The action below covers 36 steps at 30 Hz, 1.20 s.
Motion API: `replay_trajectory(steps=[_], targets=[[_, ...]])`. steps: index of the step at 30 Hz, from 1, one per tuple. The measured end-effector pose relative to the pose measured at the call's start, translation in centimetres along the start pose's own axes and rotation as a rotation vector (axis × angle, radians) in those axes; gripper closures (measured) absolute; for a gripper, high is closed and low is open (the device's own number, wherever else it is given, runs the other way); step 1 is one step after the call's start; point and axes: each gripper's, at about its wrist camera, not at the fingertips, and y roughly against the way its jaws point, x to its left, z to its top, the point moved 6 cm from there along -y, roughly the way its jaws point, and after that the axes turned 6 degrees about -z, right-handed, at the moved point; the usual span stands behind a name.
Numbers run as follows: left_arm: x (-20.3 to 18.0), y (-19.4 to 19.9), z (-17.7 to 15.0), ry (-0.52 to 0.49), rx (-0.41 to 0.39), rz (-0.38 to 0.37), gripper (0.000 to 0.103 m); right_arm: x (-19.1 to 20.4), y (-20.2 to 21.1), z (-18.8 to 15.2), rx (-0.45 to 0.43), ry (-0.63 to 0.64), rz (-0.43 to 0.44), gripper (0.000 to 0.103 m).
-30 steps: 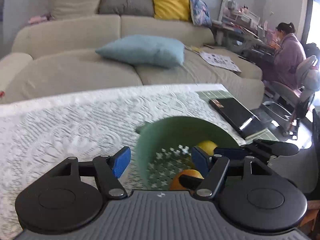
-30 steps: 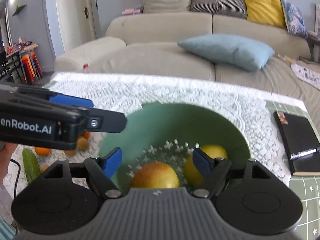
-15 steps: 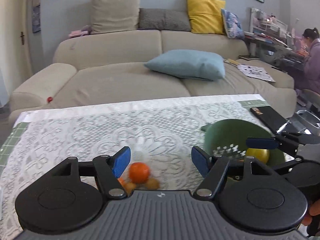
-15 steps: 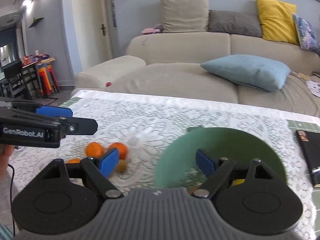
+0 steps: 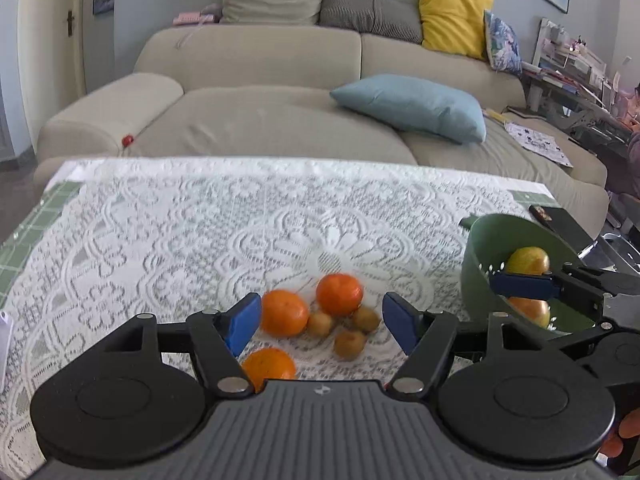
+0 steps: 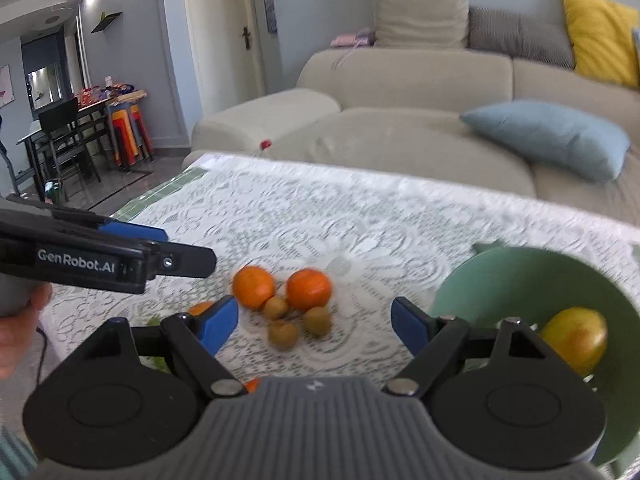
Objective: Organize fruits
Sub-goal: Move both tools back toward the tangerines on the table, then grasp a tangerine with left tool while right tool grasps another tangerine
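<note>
Green bowl (image 6: 520, 276) holds a yellow fruit (image 6: 576, 338) and another beneath. Oranges (image 5: 285, 312) and small brown fruits (image 6: 283, 334) lie loose on lace cloth (image 5: 200, 232). Left gripper (image 5: 320, 320) and right gripper (image 6: 314, 322) both spread, empty.

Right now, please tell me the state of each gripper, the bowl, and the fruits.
left gripper: open, empty
right gripper: open, empty
green bowl: upright, holding a yellowish fruit
oranges: loose on the lace cloth, outside the bowl
small brown fruits: loose beside the oranges
</note>
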Motion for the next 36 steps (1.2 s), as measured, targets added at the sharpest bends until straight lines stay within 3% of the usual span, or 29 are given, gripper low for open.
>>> replay_trajectory(steps=[7, 10, 18, 26, 36], targets=[[1.7, -0.9, -1.7, 0.026, 0.077, -0.019, 0.031, 1.2, -2.0, -1.0, 0.113, -0.045, 0.068, 0.044], [2.0, -1.2, -2.6, 0.025, 0.106, -0.029, 0.035, 1.7, -2.7, -2.0, 0.196, -0.09, 0.1, 0.049], [3.4, -2.5, -3.6, 0.056, 0.156, -0.019, 0.035, 2.3, -3.9, -3.9, 0.329, -0.177, 0.108, 0.051], [3.6, -3.4, -4.2, 0.065, 0.183, -0.008, 0.035, 1.9, -4.5, -4.4, 0.366, -0.184, 0.062, 0.051], [4.0, -4.6, -4.7, 0.082, 0.198, -0.001, 0.035, 1.4, -5.4, -5.2, 0.416, -0.223, 0.067, 0.056]])
